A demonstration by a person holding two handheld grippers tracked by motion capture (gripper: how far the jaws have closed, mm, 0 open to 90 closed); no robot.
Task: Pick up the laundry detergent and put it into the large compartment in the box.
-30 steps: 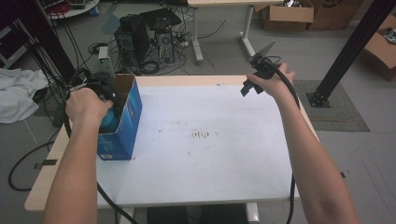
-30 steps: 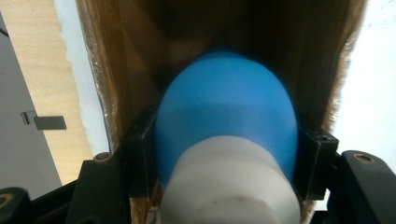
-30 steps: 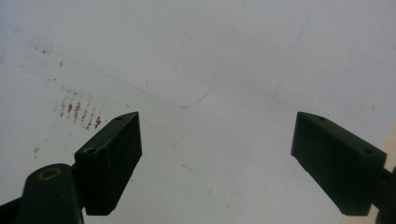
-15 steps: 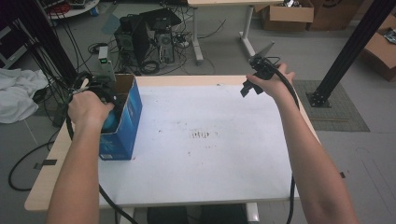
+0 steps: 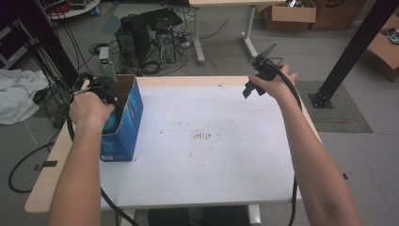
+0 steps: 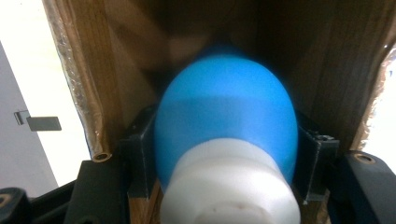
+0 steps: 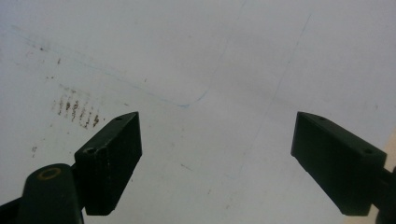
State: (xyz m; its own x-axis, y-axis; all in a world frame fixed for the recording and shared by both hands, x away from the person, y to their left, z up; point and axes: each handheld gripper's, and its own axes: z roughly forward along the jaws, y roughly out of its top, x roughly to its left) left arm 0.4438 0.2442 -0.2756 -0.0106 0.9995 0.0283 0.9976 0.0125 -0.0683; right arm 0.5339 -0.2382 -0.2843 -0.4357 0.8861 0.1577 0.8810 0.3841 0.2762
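Box (image 5: 123, 123) stands at the table's (image 5: 211, 160) left edge, open top up, and my left gripper (image 5: 101, 101) reaches into it from above; cardboard walls close in on both sides, so I have little room to shift sideways there. The rest of the white top is bare apart from a patch of brown specks (image 5: 203, 136), with plenty of space between my two hands.

My left gripper view gives what the high view hides: a blue bulb (image 6: 226, 112) with a white neck (image 6: 231, 186), clamped between the jaws inside the box (image 6: 116, 56). Its long axis runs along the jaws, white end toward the camera, rounded blue end pointing deeper in.

My right gripper (image 5: 259, 75) hovers near the far right edge, jaws wide apart over bare table (image 7: 196, 60), specks (image 7: 74, 109) to one side.
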